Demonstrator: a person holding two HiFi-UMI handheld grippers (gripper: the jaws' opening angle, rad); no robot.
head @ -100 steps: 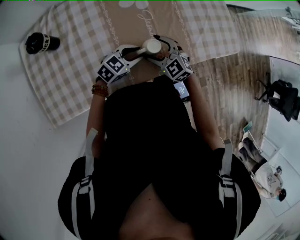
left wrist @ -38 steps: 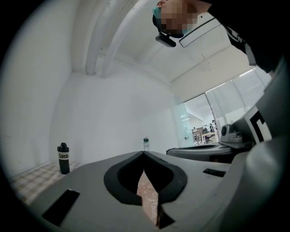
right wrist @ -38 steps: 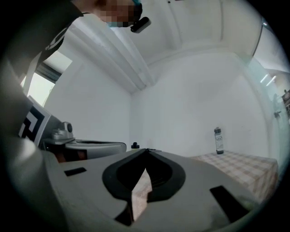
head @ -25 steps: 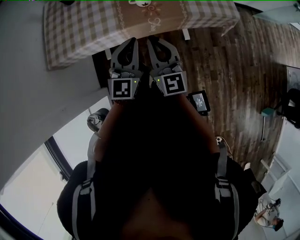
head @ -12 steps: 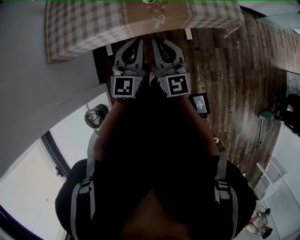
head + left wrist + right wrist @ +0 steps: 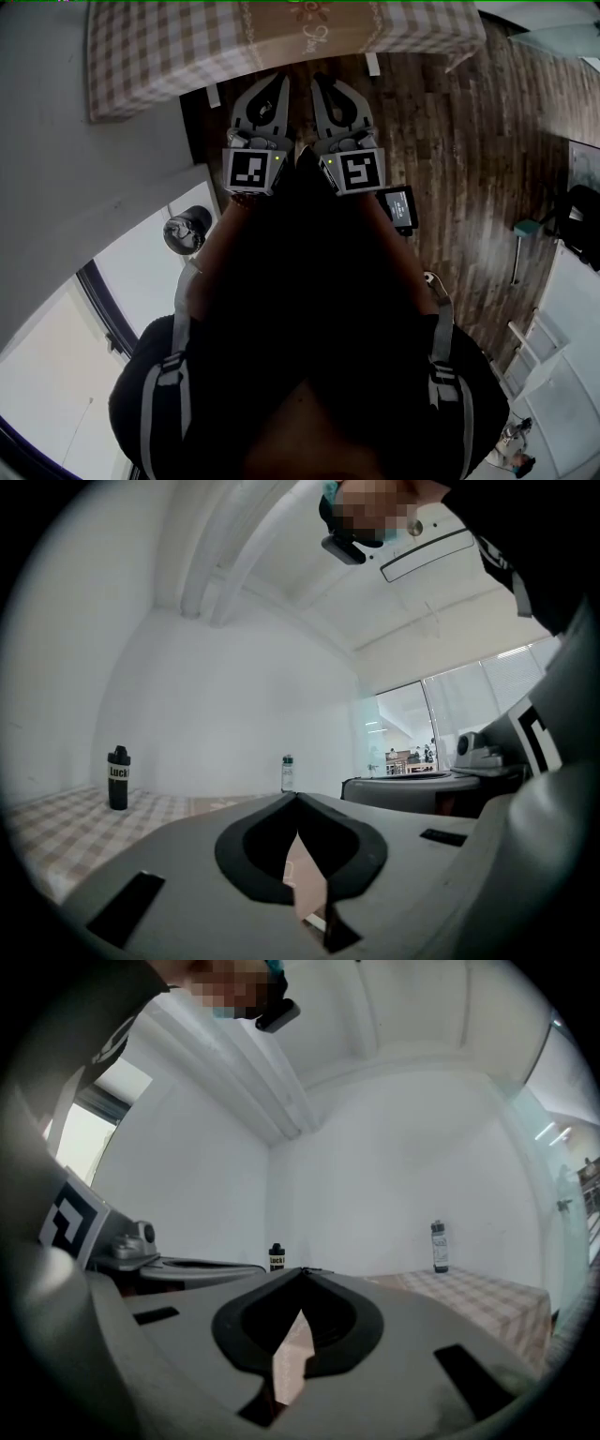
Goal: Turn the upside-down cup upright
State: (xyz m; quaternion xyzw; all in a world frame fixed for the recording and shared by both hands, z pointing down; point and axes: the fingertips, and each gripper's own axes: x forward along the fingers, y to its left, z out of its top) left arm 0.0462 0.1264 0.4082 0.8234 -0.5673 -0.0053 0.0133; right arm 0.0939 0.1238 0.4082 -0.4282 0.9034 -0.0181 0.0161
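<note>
As both point toward the checked tablecloth (image 6: pixel 159 56), left gripper (image 6: pixel 280 82) and right gripper (image 6: pixel 322 82) pressed together, empty.

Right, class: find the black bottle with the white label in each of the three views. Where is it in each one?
Head view: not in it; only part of the checked tablecloth shows along the top.
Left gripper view: the black bottle stands upright at far left, on the cloth.
Right gripper view: small, just left of centre, at the foot of the wall corner.
Shared landmark: the checked tablecloth, lower left in the left gripper view, right in the right gripper view.
</note>
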